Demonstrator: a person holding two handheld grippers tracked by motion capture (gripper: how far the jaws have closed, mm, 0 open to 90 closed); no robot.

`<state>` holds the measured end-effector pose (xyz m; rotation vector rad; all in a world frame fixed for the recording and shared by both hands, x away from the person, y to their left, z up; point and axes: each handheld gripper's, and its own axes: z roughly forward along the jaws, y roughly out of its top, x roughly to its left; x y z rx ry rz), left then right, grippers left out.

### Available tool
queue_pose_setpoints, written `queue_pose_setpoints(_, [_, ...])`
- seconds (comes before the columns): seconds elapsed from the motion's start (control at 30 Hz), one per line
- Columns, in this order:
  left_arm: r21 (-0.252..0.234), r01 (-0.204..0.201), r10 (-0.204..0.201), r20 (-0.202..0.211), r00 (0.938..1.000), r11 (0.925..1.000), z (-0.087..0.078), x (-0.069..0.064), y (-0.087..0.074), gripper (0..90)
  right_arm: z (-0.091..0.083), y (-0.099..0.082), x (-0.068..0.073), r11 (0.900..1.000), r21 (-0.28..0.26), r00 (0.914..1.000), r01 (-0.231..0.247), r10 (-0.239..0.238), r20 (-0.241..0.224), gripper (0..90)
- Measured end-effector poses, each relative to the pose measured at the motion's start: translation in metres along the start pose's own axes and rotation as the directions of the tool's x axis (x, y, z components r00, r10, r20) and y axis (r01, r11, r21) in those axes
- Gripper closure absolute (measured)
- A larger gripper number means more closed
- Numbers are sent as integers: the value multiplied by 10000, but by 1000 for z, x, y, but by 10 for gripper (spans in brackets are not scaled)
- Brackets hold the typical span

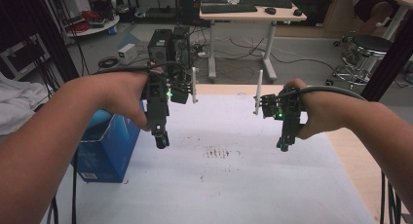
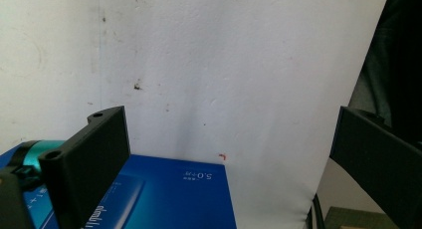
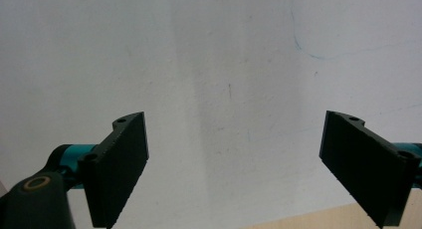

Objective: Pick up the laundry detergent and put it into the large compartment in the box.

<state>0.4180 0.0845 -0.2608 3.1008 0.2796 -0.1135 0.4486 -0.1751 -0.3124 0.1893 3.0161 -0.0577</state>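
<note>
**Both claws wide apart over the white sheet**

Forearms come in low, each hand holding a tool. Left gripper (image 1: 162, 140) (jaws wide, empty) hangs beside the blue box (image 1: 104, 146), partly hidden. Right gripper (image 1: 284, 145) gapes too, above the white table cover (image 1: 234, 185).

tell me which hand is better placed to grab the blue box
Left. The left tongs hover open right beside the blue box at the table's left edge, and the box shows just below their jaws in the left gripper view. The right tongs, also open, hang over bare white table cover far across.
</note>
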Motion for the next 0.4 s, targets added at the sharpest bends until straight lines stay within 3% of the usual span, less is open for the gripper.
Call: queue_pose_setpoints(0.4, [14, 93, -93, 1, 10000, 10000, -2, 2, -4, 21, 1, 1, 0, 10000, -24, 10000, 14, -14, 14, 111])
